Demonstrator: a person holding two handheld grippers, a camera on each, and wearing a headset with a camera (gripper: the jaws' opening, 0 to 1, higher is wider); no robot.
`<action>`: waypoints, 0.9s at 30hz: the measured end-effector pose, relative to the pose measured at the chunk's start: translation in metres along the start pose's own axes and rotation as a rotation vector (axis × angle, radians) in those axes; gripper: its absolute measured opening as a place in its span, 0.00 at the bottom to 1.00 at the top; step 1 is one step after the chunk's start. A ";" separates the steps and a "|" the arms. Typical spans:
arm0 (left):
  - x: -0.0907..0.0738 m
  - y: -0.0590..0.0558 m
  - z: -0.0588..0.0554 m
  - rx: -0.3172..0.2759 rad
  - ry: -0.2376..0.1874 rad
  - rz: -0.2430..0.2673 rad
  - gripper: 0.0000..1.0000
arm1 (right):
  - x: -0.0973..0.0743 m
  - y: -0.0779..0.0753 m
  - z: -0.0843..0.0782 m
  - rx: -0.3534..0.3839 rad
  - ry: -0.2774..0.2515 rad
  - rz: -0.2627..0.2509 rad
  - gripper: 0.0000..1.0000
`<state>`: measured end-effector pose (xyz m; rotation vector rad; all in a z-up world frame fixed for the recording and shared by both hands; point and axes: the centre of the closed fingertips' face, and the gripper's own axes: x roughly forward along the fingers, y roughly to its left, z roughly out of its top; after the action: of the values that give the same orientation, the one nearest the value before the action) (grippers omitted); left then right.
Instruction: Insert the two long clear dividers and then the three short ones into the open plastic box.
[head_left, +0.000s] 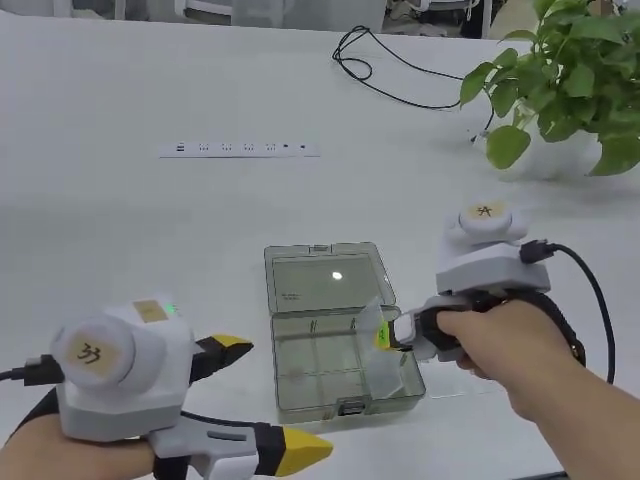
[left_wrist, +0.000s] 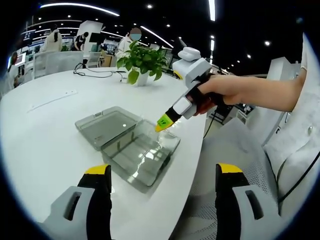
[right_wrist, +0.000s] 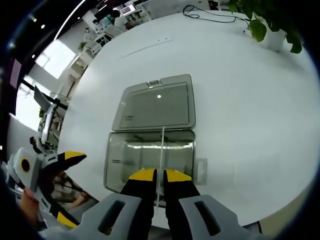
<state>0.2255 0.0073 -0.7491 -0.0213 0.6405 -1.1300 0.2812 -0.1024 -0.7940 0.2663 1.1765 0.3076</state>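
Head view: on the white table (head_left: 150, 230) the plastic box (head_left: 300, 405) lies open, with its lid (head_left: 325, 280) flat behind the base. The right gripper (head_left: 383, 338) comes in from the right and pinches 1 clear divider (head_left: 390, 372) between its yellow tips. The divider hangs tilted over the right part of the base; I cannot tell if its lower edge touches the bottom. The left gripper (head_left: 278, 396) is near the front left corner of the box, apart from it, with its 2 jaws spread wide and nothing between them. A power strip (head_left: 240, 150), a black cable (head_left: 390, 70) and a green plant (head_left: 570, 80) are well apart, at the far side.

Left gripper view: its own 2 jaws stand wide apart at the bottom, holding nothing. Beyond them the box lies near the table edge, and the right gripper holds the divider over the base.

Right gripper view: the 2 jaws are pressed on the divider, seen edge-on as a thin line across the middle of the base toward the lid. A small clear piece (right_wrist: 201, 170) lies on the table just beside the box wall. The left gripper is at the lower left, jaws spread.
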 end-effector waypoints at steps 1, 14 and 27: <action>0.000 0.000 0.000 0.000 -0.001 0.001 0.87 | 0.000 0.001 0.000 -0.001 0.000 0.002 0.07; 0.002 -0.001 -0.003 0.004 0.010 0.000 0.88 | 0.008 0.010 -0.001 -0.072 0.015 0.024 0.08; 0.002 0.004 -0.010 0.019 0.038 0.014 0.93 | 0.021 0.008 -0.007 -0.122 0.044 0.049 0.10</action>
<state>0.2244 0.0106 -0.7595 0.0207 0.6631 -1.1253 0.2810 -0.0866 -0.8120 0.1824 1.1907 0.4290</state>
